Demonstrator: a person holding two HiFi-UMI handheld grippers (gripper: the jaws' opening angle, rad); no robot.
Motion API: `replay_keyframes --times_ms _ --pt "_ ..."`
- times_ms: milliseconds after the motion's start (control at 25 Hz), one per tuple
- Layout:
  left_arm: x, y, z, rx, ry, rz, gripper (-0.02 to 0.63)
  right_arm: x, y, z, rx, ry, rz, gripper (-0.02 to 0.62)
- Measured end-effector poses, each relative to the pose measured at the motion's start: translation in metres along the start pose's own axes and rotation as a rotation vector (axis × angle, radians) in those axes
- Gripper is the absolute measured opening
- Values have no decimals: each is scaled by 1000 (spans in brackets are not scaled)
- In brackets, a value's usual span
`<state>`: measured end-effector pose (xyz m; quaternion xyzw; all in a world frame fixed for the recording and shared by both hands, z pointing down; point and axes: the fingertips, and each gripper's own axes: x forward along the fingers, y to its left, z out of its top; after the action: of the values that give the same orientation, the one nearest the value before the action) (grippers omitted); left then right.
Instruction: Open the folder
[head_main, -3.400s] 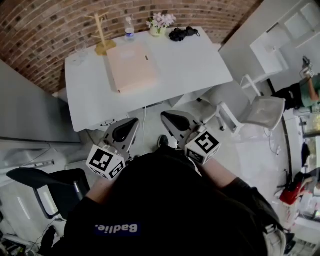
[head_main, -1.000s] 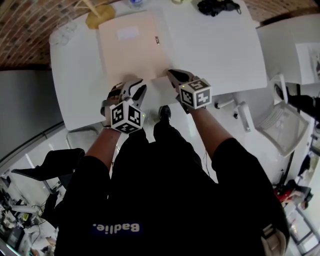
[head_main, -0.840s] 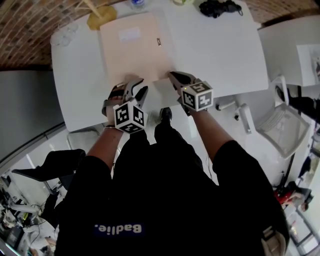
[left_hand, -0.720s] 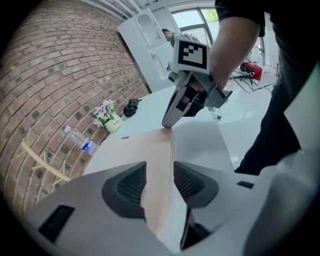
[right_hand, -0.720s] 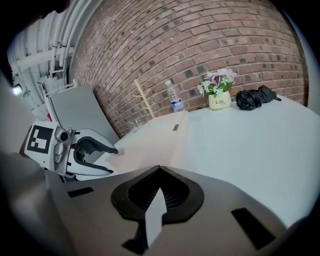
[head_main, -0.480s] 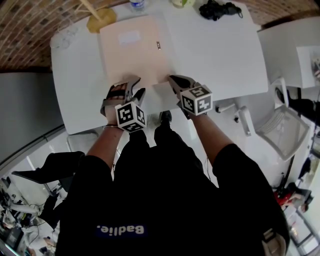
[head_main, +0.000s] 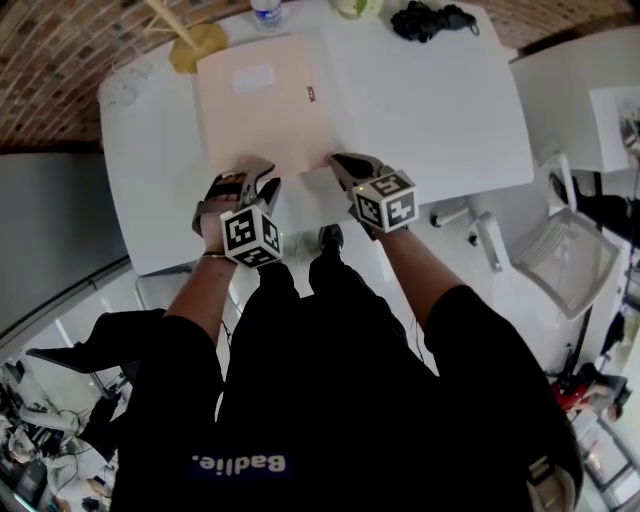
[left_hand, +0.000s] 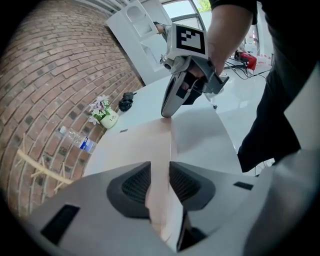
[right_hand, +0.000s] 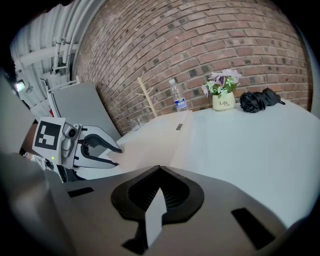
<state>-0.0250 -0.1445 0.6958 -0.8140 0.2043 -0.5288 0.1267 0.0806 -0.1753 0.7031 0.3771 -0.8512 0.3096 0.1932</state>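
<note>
On the left half of a white desk (head_main: 430, 100) lies a pale pink folder (head_main: 265, 110), flat and closed. It reaches from close to the far edge down to close to the near edge. A pale label (head_main: 254, 78) sits on its cover and a small dark tab (head_main: 311, 93) near its right edge.

A person in dark clothing stands at the near edge with a gripper in each hand. The left gripper (head_main: 258, 178) meets the folder's near edge towards the near left corner. In the left gripper view, its jaws have just been closing and are now clamped on that edge, the pink cover filling the gap between them.

The right gripper (head_main: 338, 162) is at the folder's near right corner, tips down where the pink meets the bare desk. Its jaws are together at the tips.

Along the desk's far edge, from left to right:
- a wooden stand (head_main: 195, 40) on a round yellow base
- a water bottle (head_main: 265, 12)
- a pot of pale flowers (right_hand: 223, 97)
- a crumpled black item (head_main: 432, 20) near the far right corner

A brick wall (right_hand: 210, 35) rises behind the desk.
</note>
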Motion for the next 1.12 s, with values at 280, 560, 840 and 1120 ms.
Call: replay_keyframes --times_ms 280,560,840,1120 --pt "-10 2 4 1 -21 1 61 1 1 -2 -11 0 -3 29" --pt "-25 15 11 -67 -73 43 43 -1 0 1 -28 18 -8 29" --pt "-45 30 14 -222 -156 84 37 -1 -5 0 -52 22 -23 29" --pt "-74 48 7 -505 -303 171 34 -1 -5 3 -57 35 -26 29"
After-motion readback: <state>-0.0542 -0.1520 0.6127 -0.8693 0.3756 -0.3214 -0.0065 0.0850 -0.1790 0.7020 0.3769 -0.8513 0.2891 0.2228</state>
